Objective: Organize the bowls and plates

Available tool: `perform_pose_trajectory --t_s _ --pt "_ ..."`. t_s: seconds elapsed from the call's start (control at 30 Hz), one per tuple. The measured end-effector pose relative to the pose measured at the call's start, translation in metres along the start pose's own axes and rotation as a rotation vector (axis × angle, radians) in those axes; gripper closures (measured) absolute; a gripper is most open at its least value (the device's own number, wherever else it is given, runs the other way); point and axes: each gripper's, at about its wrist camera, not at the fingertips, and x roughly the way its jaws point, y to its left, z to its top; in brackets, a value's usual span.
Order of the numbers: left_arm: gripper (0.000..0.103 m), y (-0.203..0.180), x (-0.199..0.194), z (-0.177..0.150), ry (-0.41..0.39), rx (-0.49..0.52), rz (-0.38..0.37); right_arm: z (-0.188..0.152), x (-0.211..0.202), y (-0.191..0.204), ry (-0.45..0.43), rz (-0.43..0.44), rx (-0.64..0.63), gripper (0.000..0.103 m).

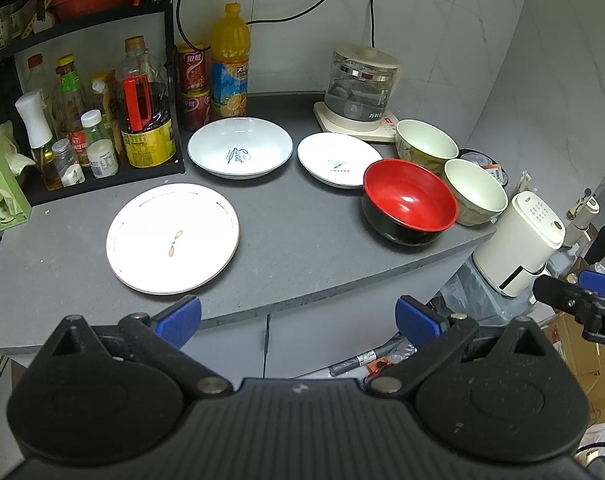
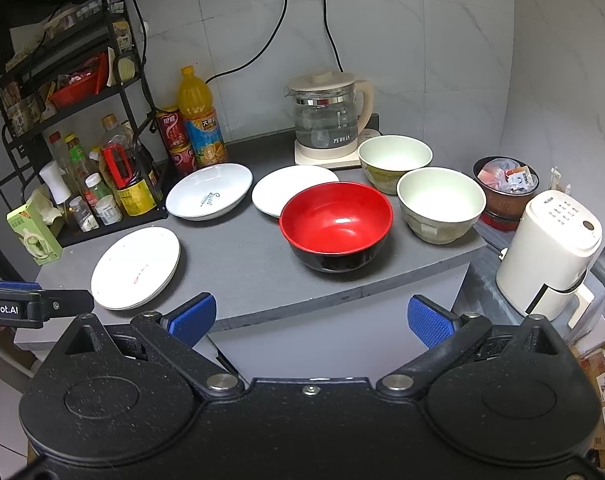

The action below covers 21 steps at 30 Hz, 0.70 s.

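Right wrist view: my fingers (image 2: 308, 320) spread empty below the red bowl (image 2: 336, 224), whose rim overlaps the small plate (image 2: 286, 190), risking a knock.

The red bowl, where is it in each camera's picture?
Left wrist view: the red bowl sits right of middle, near the counter's front edge, in front of two pale green bowls.
Right wrist view: the red bowl sits near the middle, just above the open right claw.
Shared landmark: the glass kettle stands behind the bowls in both.
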Motion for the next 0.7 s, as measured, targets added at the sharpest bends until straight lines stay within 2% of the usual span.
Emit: perform_pose_trajectory --t_s 0.4,0.7 --pt "0.001 -0.01 0.005 0.014 0.009 0.004 -0.006 0.011 0.009 -0.009 0.007 -0.014 0.019 0.0" --pt "0.001 -0.025 0.028 0.043 0.004 0.028 -0.017 0.025 0.027 -0.025 0.009 -0.043 0.047 0.0"
